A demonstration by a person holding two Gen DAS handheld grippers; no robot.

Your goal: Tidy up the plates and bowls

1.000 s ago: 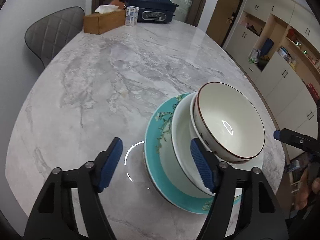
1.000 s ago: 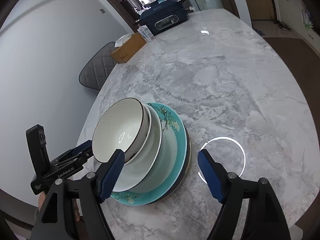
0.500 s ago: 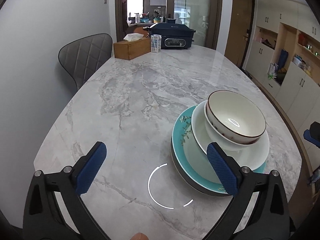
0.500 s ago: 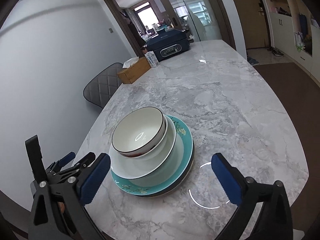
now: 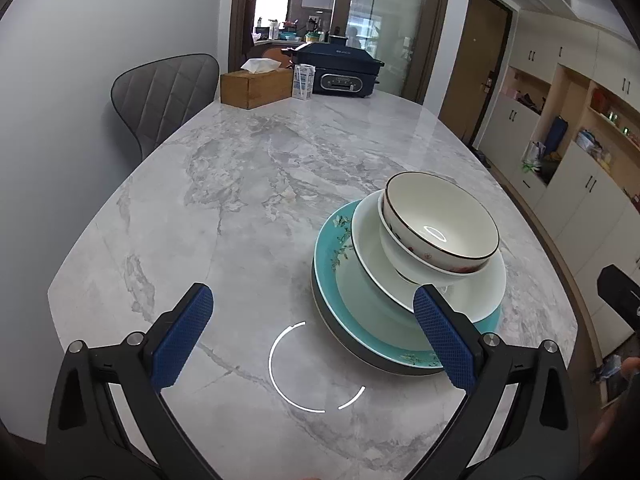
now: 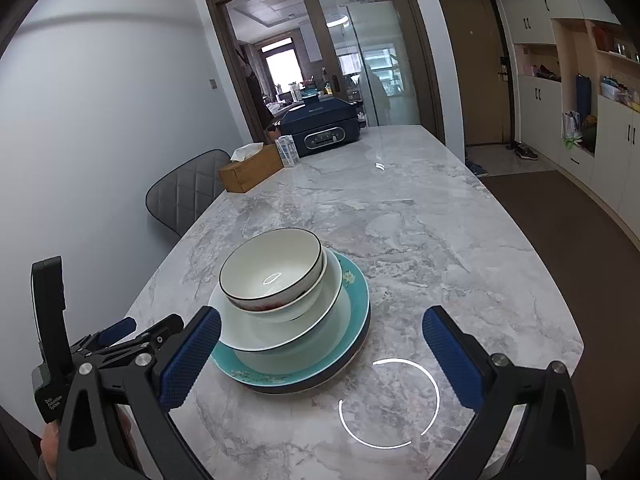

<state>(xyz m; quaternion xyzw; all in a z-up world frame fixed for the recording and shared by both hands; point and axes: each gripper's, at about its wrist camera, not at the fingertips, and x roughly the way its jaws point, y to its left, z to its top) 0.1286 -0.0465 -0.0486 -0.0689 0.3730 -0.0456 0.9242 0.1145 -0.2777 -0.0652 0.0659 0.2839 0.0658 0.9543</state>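
The stack sits near the table's [image 5: 248, 200] close edge: a teal plate [image 5: 332, 236] at the bottom, a white plate [image 5: 484, 292] on it, and a bowl [image 5: 440, 220] on top. Both the left gripper [image 5: 312, 340] and the right gripper [image 6: 320, 354] are spread fully wide, and nothing is held by either.

The bowl is seen to rest off-centre and tilted on the white plate, so it could be tipped or slid off if the stack is nudged by a finger. The stack could also be pushed toward the table edge.

Small white lettering is carried on the left gripper's body in the right view, but it cannot be read for certain. The brand on the dark cooker [image 5: 340, 70] is too small to make out.
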